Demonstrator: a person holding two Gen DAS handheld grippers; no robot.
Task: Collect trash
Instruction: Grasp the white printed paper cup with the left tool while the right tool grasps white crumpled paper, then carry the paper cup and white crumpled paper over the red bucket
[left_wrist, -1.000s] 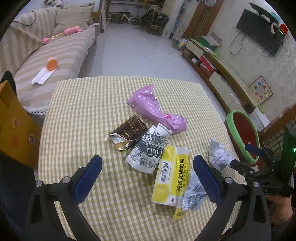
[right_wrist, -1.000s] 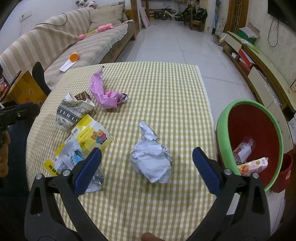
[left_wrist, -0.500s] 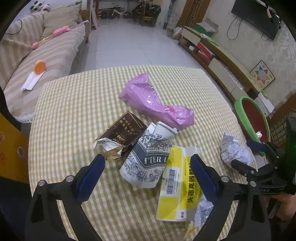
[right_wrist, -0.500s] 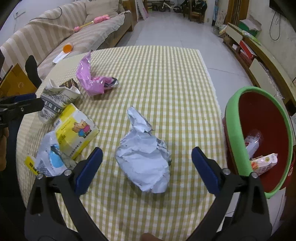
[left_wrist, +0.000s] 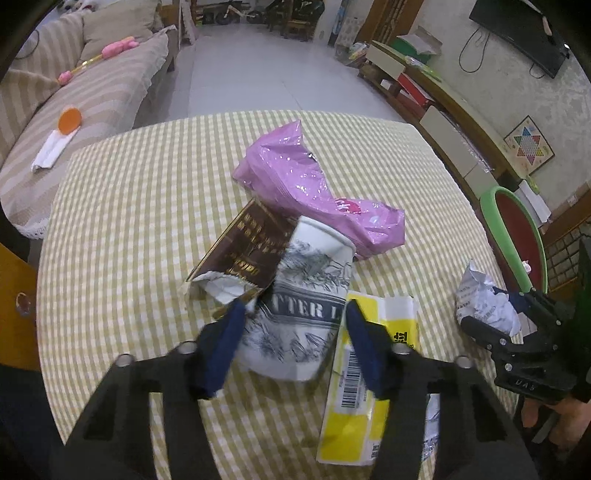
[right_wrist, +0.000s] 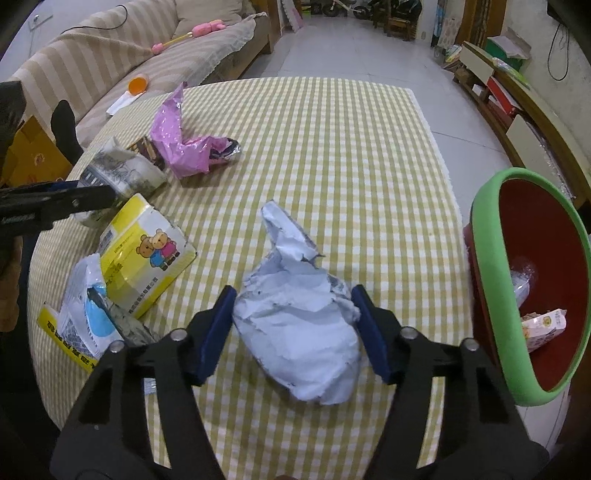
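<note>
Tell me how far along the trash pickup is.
Done: a few wrappers already lie in the green-rimmed bin. In hand: the right gripper brackets the crumpled paper ball, and the left gripper brackets the crushed paper cup; neither is lifted. Left: the pink plastic bag, brown packet, yellow medicine box and a white-blue pouch.

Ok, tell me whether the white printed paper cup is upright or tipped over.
Tipped over: the white printed paper cup lies on its side on the checked tablecloth, its printed lettering facing up.
</note>
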